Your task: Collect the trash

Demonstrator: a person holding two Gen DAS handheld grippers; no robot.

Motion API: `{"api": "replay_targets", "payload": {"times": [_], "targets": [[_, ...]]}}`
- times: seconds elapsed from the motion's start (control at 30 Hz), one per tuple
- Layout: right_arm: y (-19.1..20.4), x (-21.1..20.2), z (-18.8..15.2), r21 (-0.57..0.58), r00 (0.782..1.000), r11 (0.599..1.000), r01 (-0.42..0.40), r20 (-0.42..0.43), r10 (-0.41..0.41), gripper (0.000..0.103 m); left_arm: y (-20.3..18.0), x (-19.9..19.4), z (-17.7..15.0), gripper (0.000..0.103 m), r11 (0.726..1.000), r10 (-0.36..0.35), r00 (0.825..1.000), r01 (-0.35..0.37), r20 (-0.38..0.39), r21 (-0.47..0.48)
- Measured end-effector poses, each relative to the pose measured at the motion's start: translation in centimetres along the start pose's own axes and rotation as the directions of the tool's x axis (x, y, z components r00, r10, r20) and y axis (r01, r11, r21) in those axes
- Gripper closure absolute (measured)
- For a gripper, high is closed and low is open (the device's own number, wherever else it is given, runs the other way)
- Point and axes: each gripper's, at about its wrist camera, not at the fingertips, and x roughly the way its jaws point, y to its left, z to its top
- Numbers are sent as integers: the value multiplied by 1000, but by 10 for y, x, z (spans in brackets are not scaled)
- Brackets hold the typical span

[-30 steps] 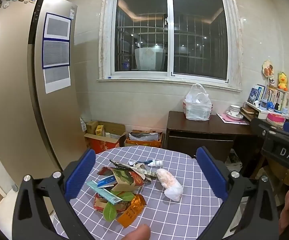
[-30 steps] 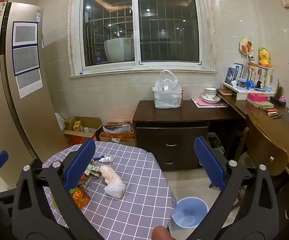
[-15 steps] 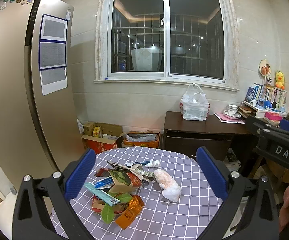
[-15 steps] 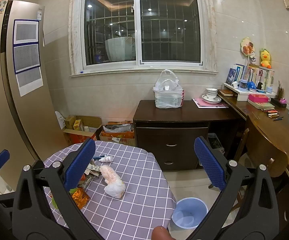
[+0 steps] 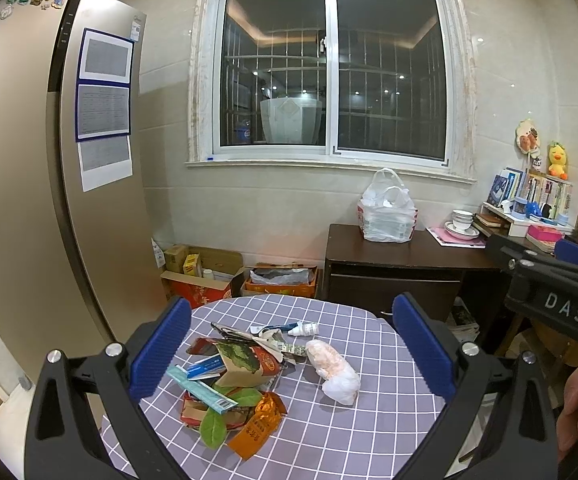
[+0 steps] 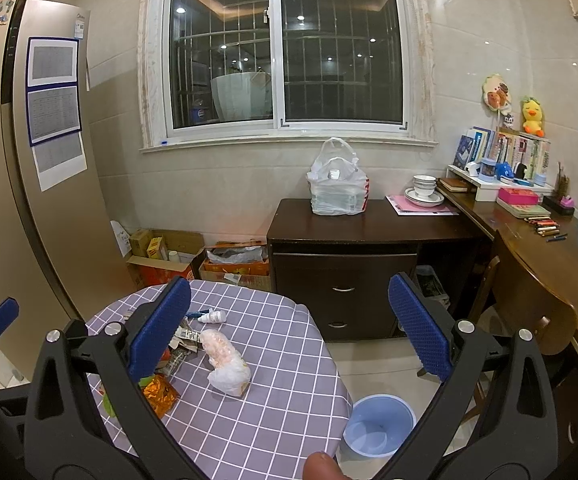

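A pile of trash (image 5: 233, 384) lies on the round table with the purple checked cloth (image 5: 329, 440): cartons, wrappers, green leaves, an orange foil packet (image 5: 257, 428). A white and pink wrapped bundle (image 5: 333, 370) lies to its right and also shows in the right wrist view (image 6: 225, 362). A small white tube (image 5: 303, 329) lies behind. My left gripper (image 5: 291, 350) is open and empty, held above the table's near side. My right gripper (image 6: 289, 330) is open and empty above the table's right edge. A light blue bin (image 6: 379, 426) stands on the floor right of the table.
A tall fridge (image 5: 49, 200) stands at the left. Cardboard boxes (image 5: 201, 276) sit on the floor under the window. A dark cabinet (image 6: 349, 264) with a white plastic bag (image 6: 337, 184) stands behind the table. A wooden desk (image 6: 549, 248) and a chair (image 6: 529, 308) are at the right.
Both grippers have risen a little and stay open. The trash on the table has not moved.
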Motion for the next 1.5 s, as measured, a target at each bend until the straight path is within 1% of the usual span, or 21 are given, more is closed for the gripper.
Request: {"api": "replay_targets", "payload": {"times": [0.37,0.67,0.97,1.17,1.33,1.43,1.5], "targets": [[1,2,-2,1,1000,1000,-1,-6,1,6,1,1,-3,4,1000,0,1000,0,0,-2],[1,13,-5,4,1000,1000,-2,-21,2,6,1,3,-3,4,1000,1,1000,-1,-5,-5],[1,26,-6,0,999,1000,0,-49,0,6,7,17,-11,4,1000,13,999,-14,-33,-11],[0,55,-20,0,992,1000,2,-124,-2,6,22,33,-31,4,999,26,996,-28,-86,-19],[5,86,-37,-16,981,1000,-10,-193,7,6,38,51,-52,4,998,48,988,-53,-149,-28],[12,113,-56,-34,964,999,-23,-266,14,6,47,62,-66,4,997,57,979,-65,-194,-34],[19,133,-72,-45,947,998,-38,-320,21,6,53,70,-77,4,996,71,971,-81,-228,-33]]}}
